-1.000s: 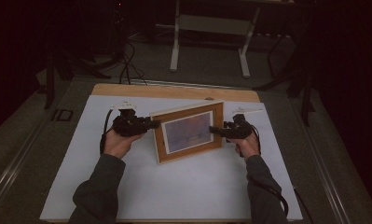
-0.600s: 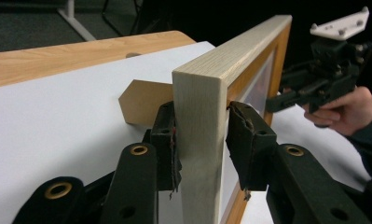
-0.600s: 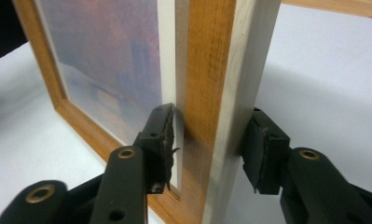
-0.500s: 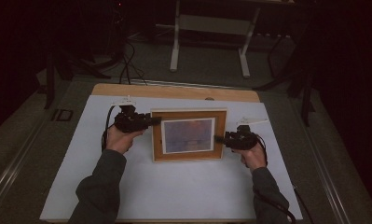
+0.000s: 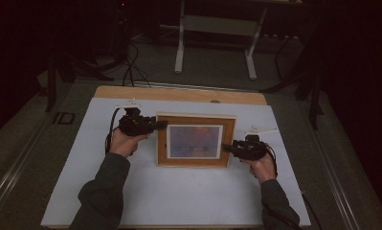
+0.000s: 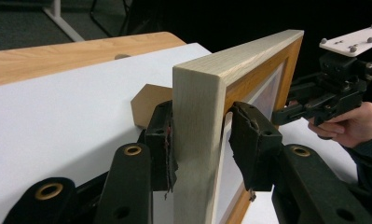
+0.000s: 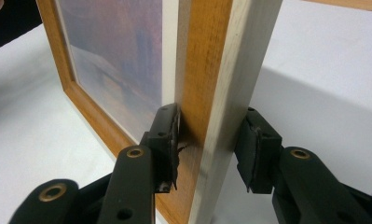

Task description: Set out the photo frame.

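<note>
A wooden picture frame (image 5: 194,141) with a bluish-orange print stands upright on the white sheet, square to the table's edge. My left gripper (image 5: 162,125) straddles its left edge near the top. In the left gripper view the frame (image 6: 197,93) sits between the jaws of my left gripper (image 6: 200,135), which have just been opening. One pad touches the back and the other stands just off the front. My right gripper (image 5: 225,147) straddles the right edge low down. Its jaws (image 7: 211,140) have just been closing around the frame (image 7: 207,70), with a gap at the back pad.
A brown prop leg (image 6: 144,105) sticks out behind the frame. The white sheet (image 5: 179,196) covers a wooden table (image 5: 179,93). Beyond the table stands a metal stand (image 5: 215,43) on a dark floor with cables.
The frame has turned from a skewed angle to stand square with the table. The right gripper has moved toward me along the frame's right edge and narrowed its jaws. The left gripper stayed put.
</note>
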A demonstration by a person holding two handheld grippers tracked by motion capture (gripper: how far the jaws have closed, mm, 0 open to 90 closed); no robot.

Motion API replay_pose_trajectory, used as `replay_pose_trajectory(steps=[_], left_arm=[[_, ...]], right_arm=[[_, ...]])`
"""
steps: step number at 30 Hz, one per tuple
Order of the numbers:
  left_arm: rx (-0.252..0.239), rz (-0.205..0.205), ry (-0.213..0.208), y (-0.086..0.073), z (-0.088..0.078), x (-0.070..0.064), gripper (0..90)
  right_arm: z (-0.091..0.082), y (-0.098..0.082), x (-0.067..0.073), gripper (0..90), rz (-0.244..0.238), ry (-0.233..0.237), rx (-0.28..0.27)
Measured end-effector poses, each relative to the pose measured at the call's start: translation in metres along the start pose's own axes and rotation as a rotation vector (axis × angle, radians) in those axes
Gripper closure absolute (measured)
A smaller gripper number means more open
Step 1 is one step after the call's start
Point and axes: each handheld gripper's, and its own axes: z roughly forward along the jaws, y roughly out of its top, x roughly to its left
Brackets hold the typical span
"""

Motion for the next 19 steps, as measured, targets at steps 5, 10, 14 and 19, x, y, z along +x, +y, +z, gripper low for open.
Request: replay_pose_trajectory(steps=[5,10,14,19], left_arm=[[0.056,-0.012,0.023,-0.002,0.002,-0.002,63.8],[0.065,-0.022,0.025,-0.002,0.001,-0.004,64.0],[0.044,-0.04,0.031,-0.003,-0.002,-0.003,54.1],[-0.009,-0.034,0.069,-0.011,-0.024,-0.008,44.7]], right_arm=[[0.0,0.001,0.0,59.2,-0.004,-0.014,0.0],[0.0,0.002,-0.002,60.5,0.002,-0.007,-0.005],[-0.002,0.001,-0.003,50.7,0.009,-0.022,-0.007],[-0.019,-0.008,-0.001,35.4,0.041,-0.017,-0.038]])
